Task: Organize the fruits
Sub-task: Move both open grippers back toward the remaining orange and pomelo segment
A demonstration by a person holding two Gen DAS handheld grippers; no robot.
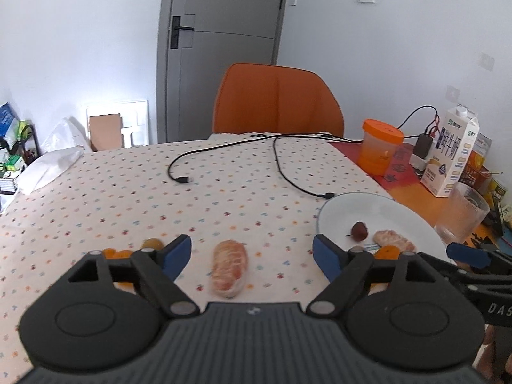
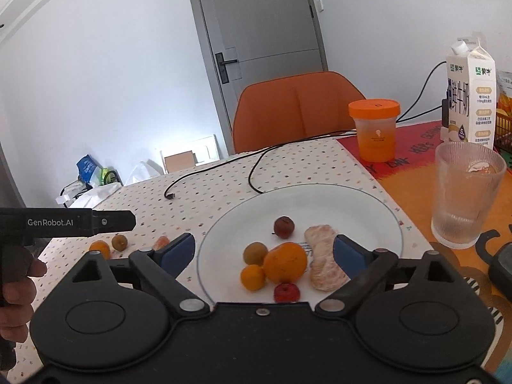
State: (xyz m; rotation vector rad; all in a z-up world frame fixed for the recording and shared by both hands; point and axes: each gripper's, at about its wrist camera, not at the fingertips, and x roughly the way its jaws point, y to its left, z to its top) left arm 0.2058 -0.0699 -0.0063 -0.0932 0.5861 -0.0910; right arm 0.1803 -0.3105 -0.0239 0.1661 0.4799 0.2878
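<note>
My left gripper (image 1: 252, 252) is open above the dotted tablecloth, with a peeled pomelo segment (image 1: 228, 268) lying between its fingers. Small oranges (image 1: 116, 253) and a brownish longan (image 1: 151, 243) lie by its left finger. My right gripper (image 2: 264, 251) is open over the white plate (image 2: 377, 214). The plate holds a large orange (image 2: 284, 262), a small orange (image 2: 252, 276), a longan (image 2: 255, 252), two red fruits (image 2: 284, 226) and a peeled segment (image 2: 323, 265). The plate also shows in the left wrist view (image 1: 368, 211).
A ribbed glass (image 2: 464, 192) stands right of the plate, with an orange-lidded cup (image 2: 376, 131) and a milk carton (image 2: 472, 96) behind. Black cables (image 1: 278, 166) cross the table. An orange chair (image 1: 276, 99) stands at the far edge.
</note>
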